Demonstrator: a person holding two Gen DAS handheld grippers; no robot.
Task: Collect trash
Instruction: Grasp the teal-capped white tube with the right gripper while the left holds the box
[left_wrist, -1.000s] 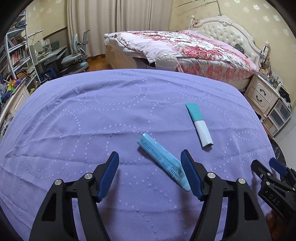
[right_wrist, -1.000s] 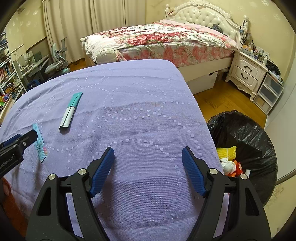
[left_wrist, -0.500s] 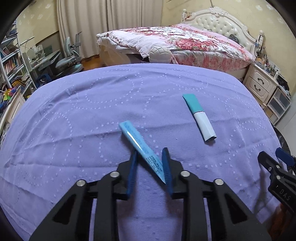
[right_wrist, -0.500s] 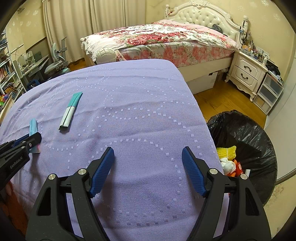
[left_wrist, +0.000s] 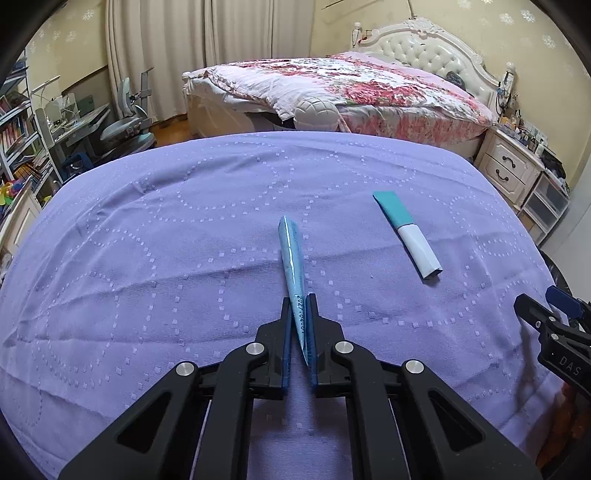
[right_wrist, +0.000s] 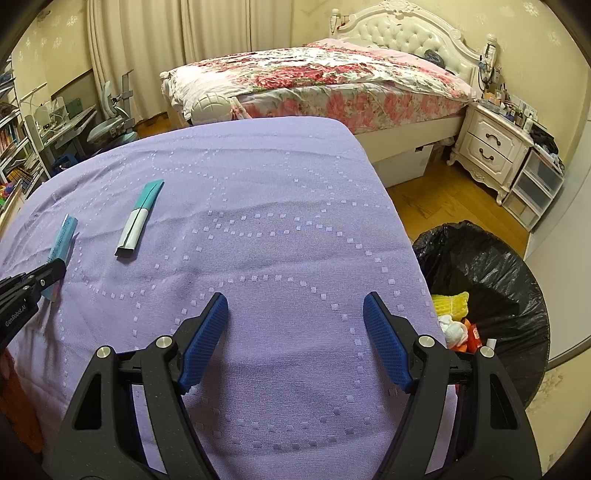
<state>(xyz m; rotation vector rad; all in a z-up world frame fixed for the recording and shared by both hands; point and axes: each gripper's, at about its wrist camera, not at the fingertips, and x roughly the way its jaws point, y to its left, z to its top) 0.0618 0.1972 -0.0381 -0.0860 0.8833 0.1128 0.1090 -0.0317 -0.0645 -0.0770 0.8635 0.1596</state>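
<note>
Left wrist view: my left claw (left_wrist: 298, 317) clamps the blue wrapper (left_wrist: 291, 258); next, carry it to the bin (right_wrist: 491, 273); right claw (right_wrist: 295, 332) gapes empty.

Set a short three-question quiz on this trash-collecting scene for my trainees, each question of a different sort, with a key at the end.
1. True or false: the left claw is shut on the light blue wrapper.
2. Multiple choice: the teal and white wrapper is
A. lying on the purple cloth
B. inside the black-lined trash bin
C. held in the right claw
3. Fill in: the right claw is ____ and holds nothing.

Key
1. True: its pads press on the wrapper's near end.
2. A: it lies flat, apart from both claws.
3. Open: only cloth shows between its fingers.
</note>
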